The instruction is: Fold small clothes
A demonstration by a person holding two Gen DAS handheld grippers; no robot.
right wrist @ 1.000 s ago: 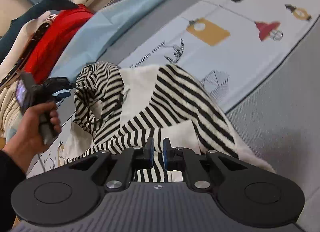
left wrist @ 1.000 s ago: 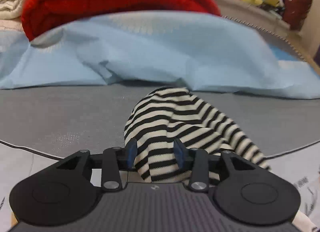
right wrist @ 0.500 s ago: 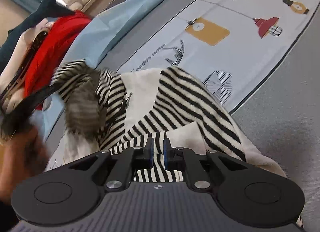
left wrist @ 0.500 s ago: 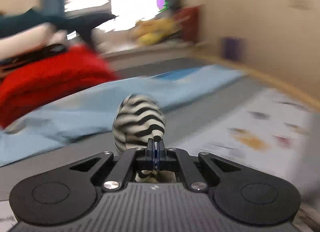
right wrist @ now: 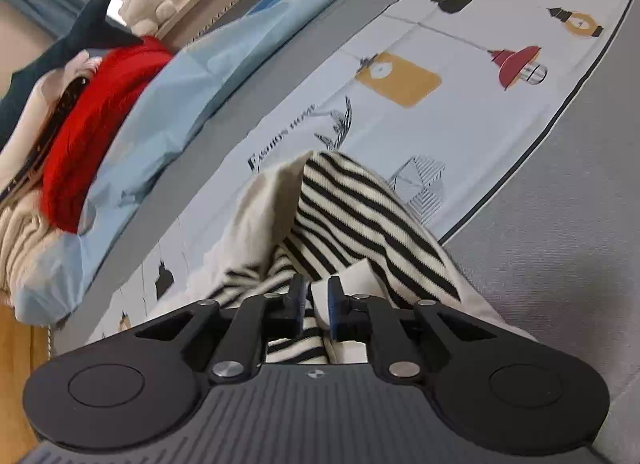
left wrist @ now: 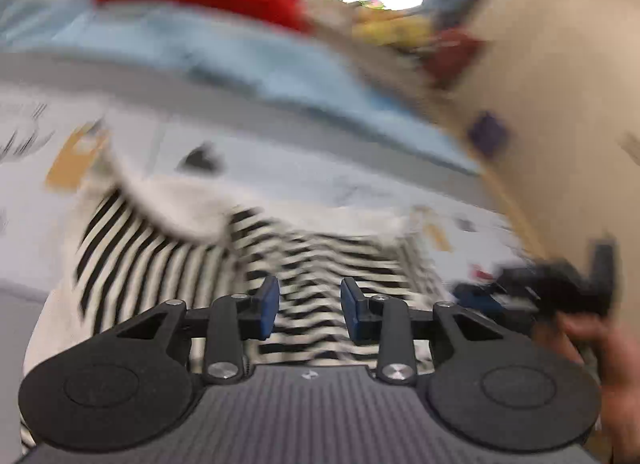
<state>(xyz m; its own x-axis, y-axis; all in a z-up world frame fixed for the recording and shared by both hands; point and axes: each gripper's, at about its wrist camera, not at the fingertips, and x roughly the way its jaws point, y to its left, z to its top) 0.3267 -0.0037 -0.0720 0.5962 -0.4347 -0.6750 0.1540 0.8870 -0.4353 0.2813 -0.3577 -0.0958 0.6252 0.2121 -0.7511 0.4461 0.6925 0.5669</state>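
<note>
The black-and-white striped garment point(right wrist: 360, 208) lies folded on a printed sheet point(right wrist: 440, 136), with its cream inner side showing. My right gripper point(right wrist: 317, 304) holds a cream fold at the garment's near edge. Its jaws are opening, but the cloth still fills the narrow gap between the pads. The left wrist view is blurred by motion. In it my left gripper point(left wrist: 307, 304) hovers over the striped garment point(left wrist: 160, 248). Its jaws are opening, and the pads stand apart from the stripes beneath them. The right gripper and the hand point(left wrist: 600, 344) holding it show at the right edge.
A light-blue cloth point(right wrist: 180, 104) lies along the far side of the sheet. A red knit point(right wrist: 92, 116), cream knitwear and a dark shark plush point(right wrist: 80, 36) are piled at the left. Grey bedding point(right wrist: 560, 244) lies to the right.
The left gripper shut on the striped sleeve, carried it across over the garment toward the right gripper, then opened and let it go. The right gripper stayed in place on its fold.
</note>
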